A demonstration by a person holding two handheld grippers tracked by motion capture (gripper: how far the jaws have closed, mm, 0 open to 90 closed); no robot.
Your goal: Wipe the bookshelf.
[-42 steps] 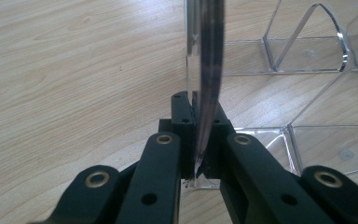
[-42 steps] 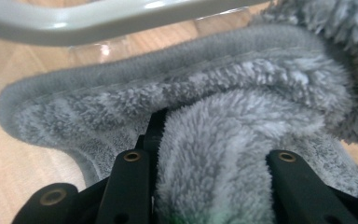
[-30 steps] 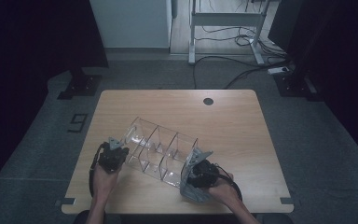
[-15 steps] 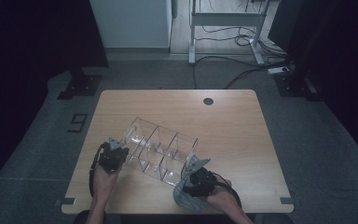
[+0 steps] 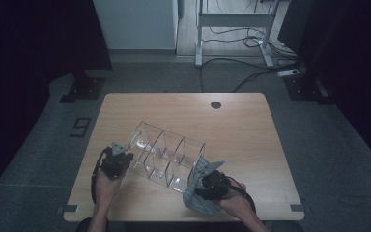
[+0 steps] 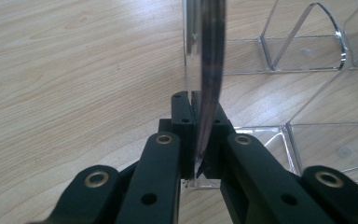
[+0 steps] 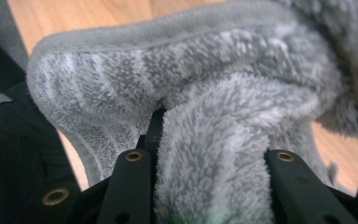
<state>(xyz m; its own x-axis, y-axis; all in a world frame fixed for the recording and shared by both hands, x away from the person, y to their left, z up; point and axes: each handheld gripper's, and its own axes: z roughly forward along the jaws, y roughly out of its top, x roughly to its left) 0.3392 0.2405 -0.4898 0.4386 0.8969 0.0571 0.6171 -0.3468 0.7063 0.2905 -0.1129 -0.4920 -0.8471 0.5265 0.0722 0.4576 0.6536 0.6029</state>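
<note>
Left gripper point(image 5: 117, 162): jaws clamped on the end wall of the clear acrylic organizer point(image 5: 166, 157). Organizer: on the wooden table point(image 5: 251, 130), long axis running diagonally, far-left to near-right. Right gripper point(image 5: 211, 184): jaws closed on a bunched grey cloth point(image 5: 198, 195), at the organizer's near-right end, nearest its open compartments.

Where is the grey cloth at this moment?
In the high view, the grey cloth is near the table's front edge, right of centre, bunched in the right gripper against the near-right end of the clear organiser.
</note>
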